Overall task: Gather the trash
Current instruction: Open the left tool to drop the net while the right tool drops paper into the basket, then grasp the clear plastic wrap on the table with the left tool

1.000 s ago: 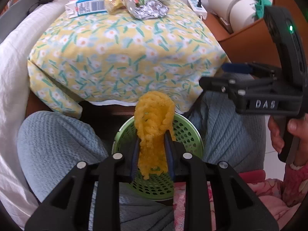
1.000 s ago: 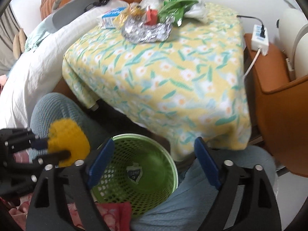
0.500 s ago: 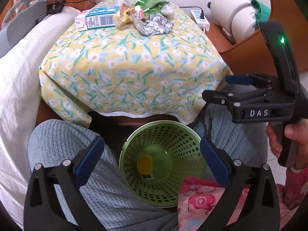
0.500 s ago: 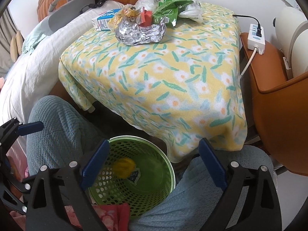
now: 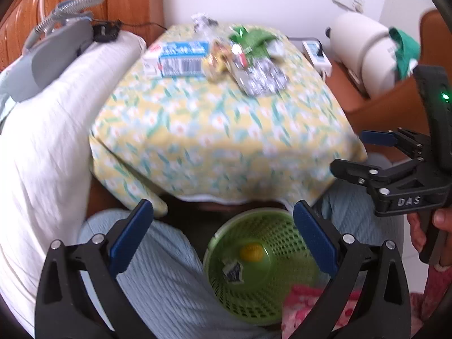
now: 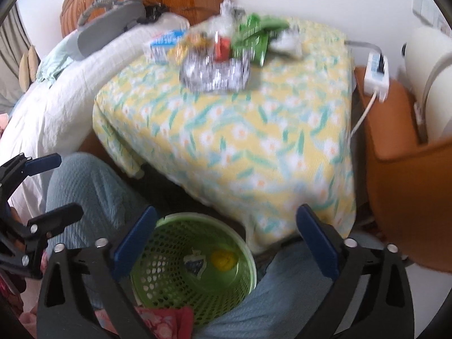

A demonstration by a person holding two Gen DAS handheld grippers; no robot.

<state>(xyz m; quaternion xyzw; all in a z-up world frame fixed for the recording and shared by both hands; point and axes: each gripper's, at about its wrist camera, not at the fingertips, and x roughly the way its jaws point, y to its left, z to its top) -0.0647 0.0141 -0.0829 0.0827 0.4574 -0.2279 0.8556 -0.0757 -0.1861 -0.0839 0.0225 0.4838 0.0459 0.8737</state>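
A green mesh basket (image 5: 285, 234) (image 6: 169, 268) stands between a person's knees. A yellow scrap (image 5: 252, 252) (image 6: 224, 258) lies on its bottom beside a small label. My left gripper (image 5: 223, 226) hovers over the basket, open and empty. My right gripper (image 6: 226, 226) hangs beside it with its jaws opening and nothing between them. At the far end of the table lies a heap of trash: a blue-and-white carton (image 5: 178, 59), a crumpled foil wrapper (image 5: 262, 77) (image 6: 214, 73) and a green wrapper (image 5: 251, 38) (image 6: 254, 36).
The table has a yellow flowered cloth (image 5: 226, 130) that hangs over its near edge. White bedding (image 5: 50, 141) lies on the left. On the right are a brown chair (image 6: 409, 183), a white power strip (image 6: 375, 73) and a white roll (image 5: 364, 45). Pink fabric (image 5: 305, 299) sits by the basket.
The left gripper opened and the yellow scrap dropped into the basket. Both grippers rose and tilted up toward the table. The right jaws spread wider.
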